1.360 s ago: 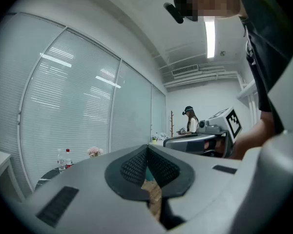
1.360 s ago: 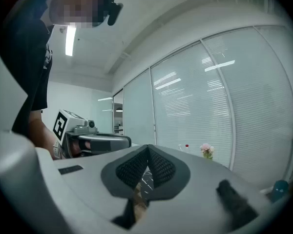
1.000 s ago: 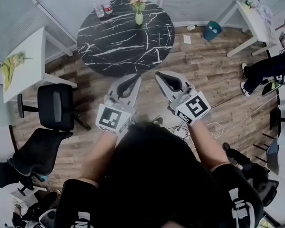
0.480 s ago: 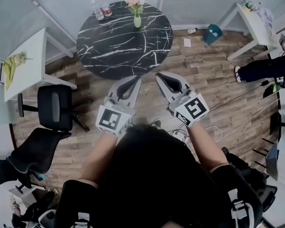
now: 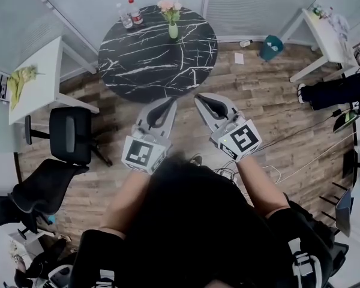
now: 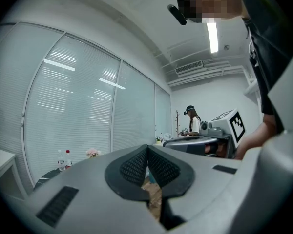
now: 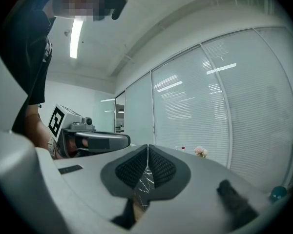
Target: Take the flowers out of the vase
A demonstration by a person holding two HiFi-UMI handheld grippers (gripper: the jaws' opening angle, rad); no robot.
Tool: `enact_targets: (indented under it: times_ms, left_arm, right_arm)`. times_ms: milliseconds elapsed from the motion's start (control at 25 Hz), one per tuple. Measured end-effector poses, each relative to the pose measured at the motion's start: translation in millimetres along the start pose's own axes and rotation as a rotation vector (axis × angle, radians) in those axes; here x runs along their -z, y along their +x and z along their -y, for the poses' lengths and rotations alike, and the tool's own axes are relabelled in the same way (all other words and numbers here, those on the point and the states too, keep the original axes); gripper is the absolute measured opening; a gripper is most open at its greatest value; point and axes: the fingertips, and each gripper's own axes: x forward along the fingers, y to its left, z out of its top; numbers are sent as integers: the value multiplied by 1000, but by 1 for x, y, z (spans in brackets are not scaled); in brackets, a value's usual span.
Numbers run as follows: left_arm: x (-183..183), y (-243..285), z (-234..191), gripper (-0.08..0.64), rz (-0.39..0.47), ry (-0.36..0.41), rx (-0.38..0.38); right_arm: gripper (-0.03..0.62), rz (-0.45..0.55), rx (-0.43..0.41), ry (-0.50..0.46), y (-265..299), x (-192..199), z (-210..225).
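Jaws closed and empty on left gripper (image 5: 167, 102) and right gripper (image 5: 200, 99); flowers (image 5: 169, 5) untouched in the vase (image 5: 173, 30).
Both are held level, side by side, pads pressed together on nothing. Well ahead stands the round black table (image 5: 144, 71); at its far edge the small green vase is upright with the pink flowers in it, two bottles (image 5: 129, 11) near its left. The flowers are likely light, their stems soft and easily crushed: pinch gently on the bunched stems just above the rim, draw straight up. The vase looks slight and may lift with them, so the other gripper should steady it.
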Motion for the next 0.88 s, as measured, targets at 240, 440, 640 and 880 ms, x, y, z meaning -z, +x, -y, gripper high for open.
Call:
enact_targets:
  times_ms: [240,440,640,880]
  left_arm:
    - [3,8,-5,12,-8,-6,-1]
    - [7,20,-22,12,-1,-12,6]
    - [5,32,-46,12,8,-16,26]
    - [13,52,-88,12,2,-31,54]
  right_arm:
    - [20,-5,-1,3,6,-1,10]
    - [20,-14,15,-6,19,3,21]
    - [20,-38,31,0,42,5,33]
    - [20,-61,53,9,84,10,51]
